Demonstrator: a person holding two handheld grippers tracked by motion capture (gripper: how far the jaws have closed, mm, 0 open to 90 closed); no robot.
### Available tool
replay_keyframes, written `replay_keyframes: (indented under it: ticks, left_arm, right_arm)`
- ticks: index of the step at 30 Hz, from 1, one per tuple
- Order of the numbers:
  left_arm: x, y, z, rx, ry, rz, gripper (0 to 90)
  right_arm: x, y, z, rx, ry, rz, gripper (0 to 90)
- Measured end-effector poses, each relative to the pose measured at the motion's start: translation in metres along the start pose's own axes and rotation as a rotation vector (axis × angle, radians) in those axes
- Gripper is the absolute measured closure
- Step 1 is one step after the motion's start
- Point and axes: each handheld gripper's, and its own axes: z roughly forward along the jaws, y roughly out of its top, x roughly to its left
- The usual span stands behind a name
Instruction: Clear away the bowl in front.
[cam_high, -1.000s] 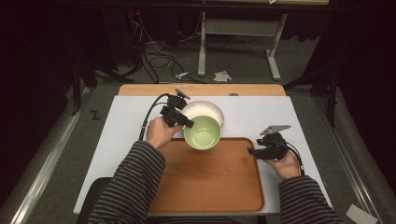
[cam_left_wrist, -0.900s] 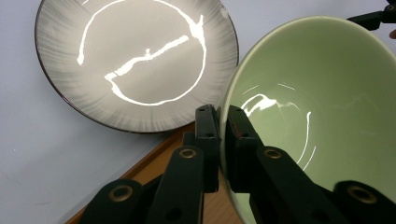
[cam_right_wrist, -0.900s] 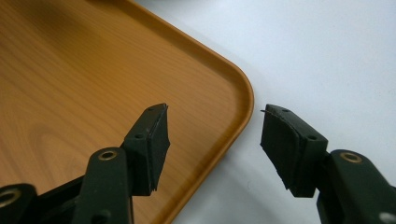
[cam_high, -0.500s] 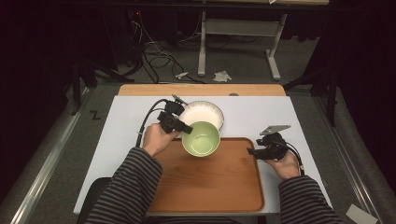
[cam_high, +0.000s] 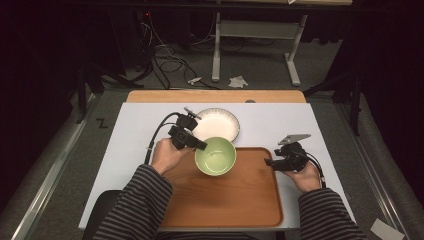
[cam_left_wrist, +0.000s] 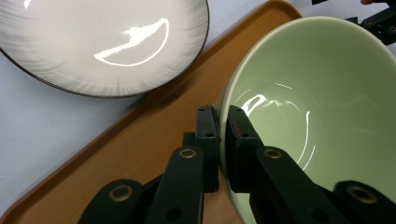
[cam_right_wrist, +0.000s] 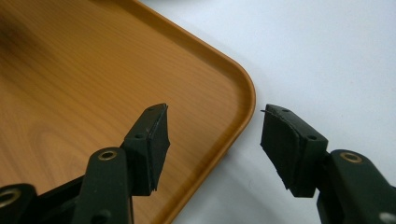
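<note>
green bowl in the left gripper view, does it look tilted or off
Yes. The glossy green ceramic bowl hangs tilted over the wooden tray, pinched at its rim by the left gripper, one jaw inside and one outside. Nothing looks spilled or chipped; the white plate lies flat beside the tray.

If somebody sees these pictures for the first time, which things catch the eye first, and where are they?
The green bowl stands out most: the left gripper pinches its rim, one jaw inside and one outside, over the far edge of the wooden tray. Just beyond it, a white plate lies on the white table. The right gripper is open and holds nothing, at the tray's right edge.
</note>
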Motion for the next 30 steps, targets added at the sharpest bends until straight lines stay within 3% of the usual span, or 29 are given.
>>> replay_keyframes:
  ticks: [18,30]
  left_arm:
    - [-0.006,-0.018,0.011,0.032,-0.026,0.004,85.6]
    - [-0.008,-0.025,0.022,0.059,-0.016,0.012,85.6]
  right_arm:
    - [0.001,0.000,0.000,0.006,-0.003,0.004,43.1]
    - [0.000,0.000,0.000,0.000,-0.001,0.002,43.1]
